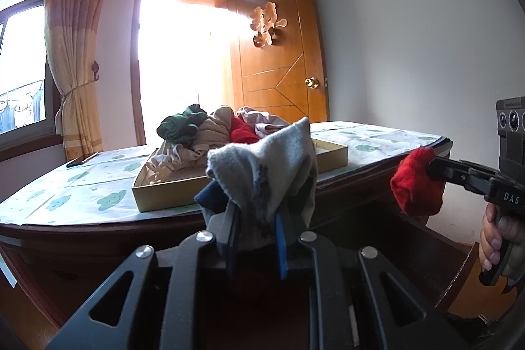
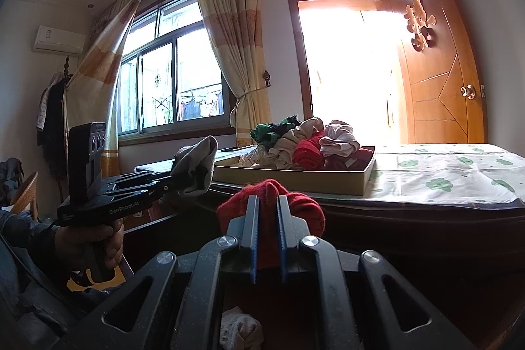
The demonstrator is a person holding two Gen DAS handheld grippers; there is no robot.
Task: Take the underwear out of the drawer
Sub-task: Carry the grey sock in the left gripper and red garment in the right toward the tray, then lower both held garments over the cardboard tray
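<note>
On the left, the left gripper (image 1: pixel 254 218) is closed on a grey garment (image 1: pixel 262 166), whose loose folds stand up above the pinched part and flop over the blue pads. It is held in the air in front of the dresser's front edge, below and short of the shallow cardboard tray (image 1: pixel 242 192) that sits on the cloud-printed cover of the dresser top (image 1: pixel 82 195). That tray already carries a heap of underwear (image 1: pixel 210 130) in green, beige, red and pale pink, so a good part of the job looks done. Further right, the right gripper (image 2: pixel 266 209) is clamped on a red garment (image 2: pixel 305 209), bunched around both fingers, also in the air near the dresser's edge and not yet over the tray. The two grippers hang side by side, well apart, each with its piece lifted clear. Under the right gripper a pale crumpled piece (image 2: pixel 241 330) shows in the dark space that is probably the open drawer (image 1: pixel 472 277), so at least one item seems left to fetch. What remains, by this reading, is setting both held pieces down with the heap and going back for the rest
</note>
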